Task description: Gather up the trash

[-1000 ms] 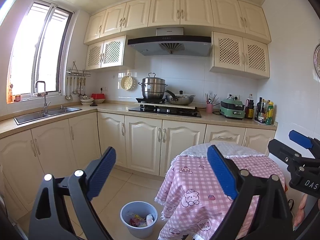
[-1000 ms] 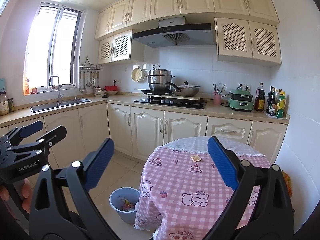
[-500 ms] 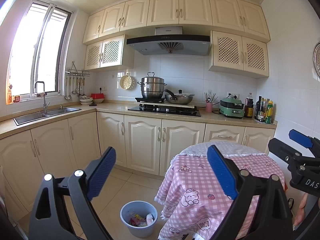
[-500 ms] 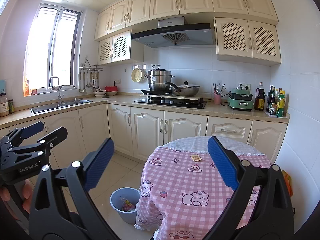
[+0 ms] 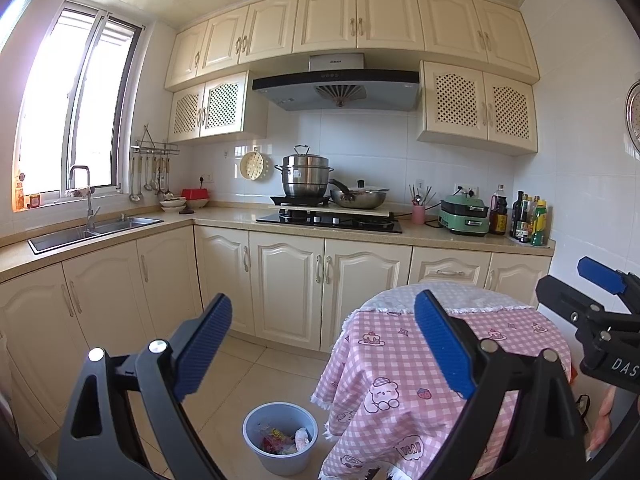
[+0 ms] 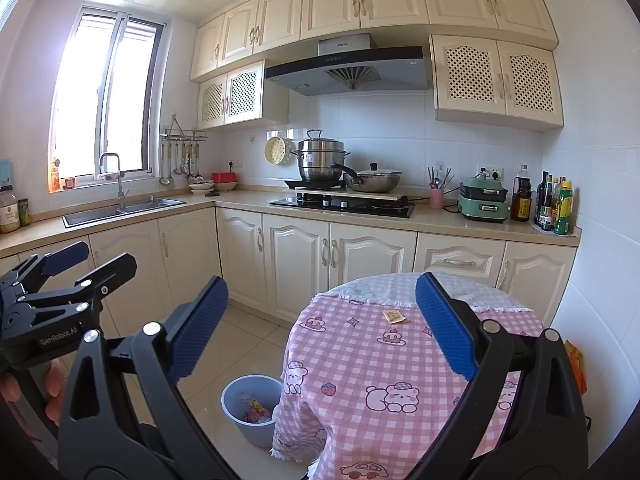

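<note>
Left wrist view: left gripper (image 5: pixel 322 354) released, jaws spread wide, nothing between them. Held high above the floor, aimed between the cabinet fronts and the round table (image 5: pixel 408 364) with its pink checked cloth. Grey trash bin (image 5: pixel 280 438) on the tile below, just beside the hanging cloth, already holding wrappers. Right gripper (image 5: pixel 592 296) visible at far right, also released.

Right wrist view: right gripper (image 6: pixel 320 324) spread, empty, pointed at the tabletop. Small tan packet (image 6: pixel 394 316) lying flat on the cloth, toward the far side of the table – the likely pick. Left gripper (image 6: pixel 76 262) at left edge, over open floor.

Risks: thin flat packet liable to slide or escape the pads; descending too deep likely to pinch and drag loose cloth. Bin partly under the cloth overhang – release too near the table edge could miss. Free room: open floor left of the table; wall close on the right.
</note>
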